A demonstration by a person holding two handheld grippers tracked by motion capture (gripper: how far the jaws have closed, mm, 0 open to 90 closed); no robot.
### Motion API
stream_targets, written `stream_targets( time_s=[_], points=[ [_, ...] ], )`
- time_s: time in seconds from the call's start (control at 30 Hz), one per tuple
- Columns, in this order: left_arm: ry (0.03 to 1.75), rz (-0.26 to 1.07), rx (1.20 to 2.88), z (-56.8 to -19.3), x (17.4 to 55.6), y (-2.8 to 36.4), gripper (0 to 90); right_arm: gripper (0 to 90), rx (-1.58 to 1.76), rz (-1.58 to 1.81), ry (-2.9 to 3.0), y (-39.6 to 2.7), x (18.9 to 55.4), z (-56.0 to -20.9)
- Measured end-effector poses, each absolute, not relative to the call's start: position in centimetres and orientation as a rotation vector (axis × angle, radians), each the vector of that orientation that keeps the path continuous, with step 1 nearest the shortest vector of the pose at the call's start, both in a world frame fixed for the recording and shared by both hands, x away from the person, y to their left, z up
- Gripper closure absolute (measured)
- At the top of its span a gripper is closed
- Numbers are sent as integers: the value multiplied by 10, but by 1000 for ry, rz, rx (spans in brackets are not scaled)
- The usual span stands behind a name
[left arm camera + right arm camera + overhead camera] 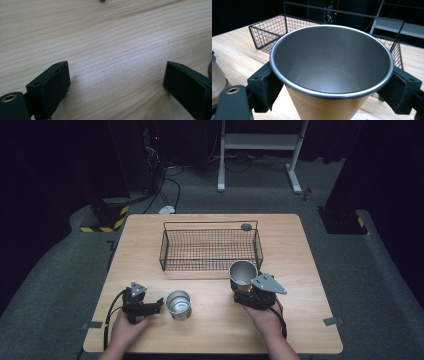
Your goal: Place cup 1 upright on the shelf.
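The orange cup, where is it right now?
In the high view the orange cup sits on the right side of the table, gripped in the right claw, just in front of the wire basket's right corner.

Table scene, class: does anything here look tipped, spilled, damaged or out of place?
Nothing stands out. The basket sits square on the table, one cup stands upright beside the open left tongs, and the right tongs grip the other cup upright. No spills or dents show.
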State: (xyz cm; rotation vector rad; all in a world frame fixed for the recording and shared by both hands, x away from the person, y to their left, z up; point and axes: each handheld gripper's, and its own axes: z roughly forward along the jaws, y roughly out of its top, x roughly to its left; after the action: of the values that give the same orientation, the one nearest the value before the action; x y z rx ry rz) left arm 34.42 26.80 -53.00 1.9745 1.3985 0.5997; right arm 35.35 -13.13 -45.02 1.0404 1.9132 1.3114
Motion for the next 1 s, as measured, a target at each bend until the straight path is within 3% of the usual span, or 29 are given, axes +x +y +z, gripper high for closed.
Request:
stream_targets(
  time_s=[0.37,1.0],
  points=[
    [1403,607,1973,-530,343,268,77,137,1040,1299,1859,-131,359,-422],
    [1430,608,1974,-530,345,265,32,137,1062,1277,1807,-124,391,-404]
  ],
)
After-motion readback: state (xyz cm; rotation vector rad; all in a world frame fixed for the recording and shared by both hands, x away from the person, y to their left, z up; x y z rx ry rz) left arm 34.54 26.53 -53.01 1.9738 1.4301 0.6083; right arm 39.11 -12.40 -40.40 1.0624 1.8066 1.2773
